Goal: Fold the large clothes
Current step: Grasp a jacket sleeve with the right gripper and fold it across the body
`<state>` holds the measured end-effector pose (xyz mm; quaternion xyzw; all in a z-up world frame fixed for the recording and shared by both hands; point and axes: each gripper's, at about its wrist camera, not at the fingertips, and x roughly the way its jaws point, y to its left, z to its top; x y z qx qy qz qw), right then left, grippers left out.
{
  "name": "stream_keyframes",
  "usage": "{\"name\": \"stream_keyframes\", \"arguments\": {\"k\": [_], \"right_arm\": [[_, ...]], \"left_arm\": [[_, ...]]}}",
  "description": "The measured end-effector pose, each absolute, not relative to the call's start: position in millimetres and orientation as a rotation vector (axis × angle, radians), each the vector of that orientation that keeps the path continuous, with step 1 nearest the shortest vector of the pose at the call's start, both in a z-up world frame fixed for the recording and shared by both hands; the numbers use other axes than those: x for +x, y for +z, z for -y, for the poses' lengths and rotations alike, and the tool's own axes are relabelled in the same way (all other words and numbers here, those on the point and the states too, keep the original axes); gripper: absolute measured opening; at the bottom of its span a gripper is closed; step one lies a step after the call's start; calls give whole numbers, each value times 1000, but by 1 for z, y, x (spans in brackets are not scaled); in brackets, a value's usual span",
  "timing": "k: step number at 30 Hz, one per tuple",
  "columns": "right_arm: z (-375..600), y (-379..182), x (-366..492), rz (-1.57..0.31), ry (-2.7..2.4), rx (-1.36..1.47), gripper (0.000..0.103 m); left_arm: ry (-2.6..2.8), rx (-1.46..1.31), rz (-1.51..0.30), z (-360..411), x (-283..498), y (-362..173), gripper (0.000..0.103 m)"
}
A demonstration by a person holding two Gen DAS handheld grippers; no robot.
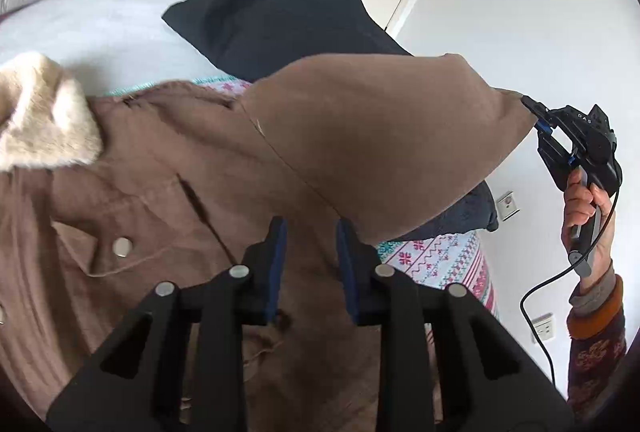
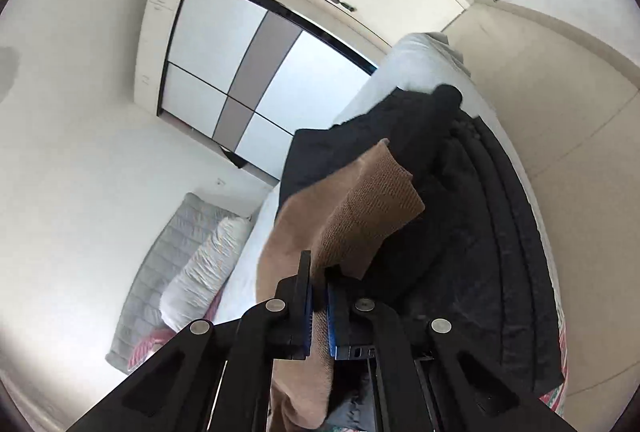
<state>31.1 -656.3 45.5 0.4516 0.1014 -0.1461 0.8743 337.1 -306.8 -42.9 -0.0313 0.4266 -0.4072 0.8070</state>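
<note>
on the bed [image 1: 80, 19], over a patterned knit blanket [image 1: 444, 260], lies the brown jacket [image 1: 168, 199], spread front-up with its cream fleece collar [image 1: 44, 115] toward the left of the left wrist view. one sleeve [image 1: 380, 127] is lifted clear of the body and stretched out to the right.

handling, judged: thick soft cloth with a lining, probably fairly heavy for a garment; it drapes and sags between hold points and does not look slippery. the ribbed knit cuff [image 2: 372, 207] is the densest, grippiest bit of the sleeve, a sound place to pinch. for the body, the shoulder seam or hem edge should carry the weight better than loose mid-panel cloth.

looks: mid-brown, fine-ribbed face, metal snap button [image 1: 122, 247] on a flapped chest pocket, slit pocket nearby. a dark navy garment [image 1: 288, 27] lies behind it, partly under the raised sleeve.

tongs: right gripper [image 2: 319, 306] is clamped tight on the sleeve end, cuff poking out past the fingertips; the person's hand [image 1: 586, 216] holds its handle. left gripper [image 1: 311, 232] stands narrow, low over the jacket body by the armpit; brown cloth shows in the gap, but whether the pads actually bite on it cannot be told.
</note>
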Motion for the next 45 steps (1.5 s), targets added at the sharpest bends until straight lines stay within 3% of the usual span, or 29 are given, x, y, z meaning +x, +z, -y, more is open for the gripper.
{"name": "stream_keyframes", "arguments": {"k": [3, 7, 10, 12, 18, 23, 27, 33, 35, 37, 40, 45], "right_arm": [[654, 58, 34, -192, -269, 924, 5], [632, 78, 49, -219, -220, 846, 5], [611, 101, 57, -210, -165, 803, 5], [593, 120, 67, -210, -134, 764, 5], [510, 170, 110, -253, 22, 601, 5], [412, 189, 166, -345, 192, 426, 5], [330, 170, 219, -502, 355, 312, 6], [241, 107, 266, -841, 587, 193, 26], [240, 100, 263, -834, 569, 148, 39], [255, 94, 263, -795, 499, 142, 65], [291, 79, 279, -777, 334, 244, 68], [392, 36, 324, -783, -49, 433, 68]], "left_arm": [[-889, -96, -1098, 330, 340, -101, 20], [-898, -125, -1072, 322, 333, -97, 21], [-874, -90, -1085, 311, 323, -80, 41], [-865, -61, -1055, 297, 314, -63, 63], [-838, -81, -940, 222, 296, -5, 79], [-781, -218, -840, 133, 299, 21, 82], [-728, -348, -805, 73, 322, 9, 82], [-628, -634, -777, -7, 345, -40, 82], [-610, -720, -765, -27, 347, -55, 82], [-613, -764, -774, -32, 352, -65, 82], [-594, -725, -800, -24, 356, -68, 82], [-438, -413, -896, 18, 362, -72, 82]]}}
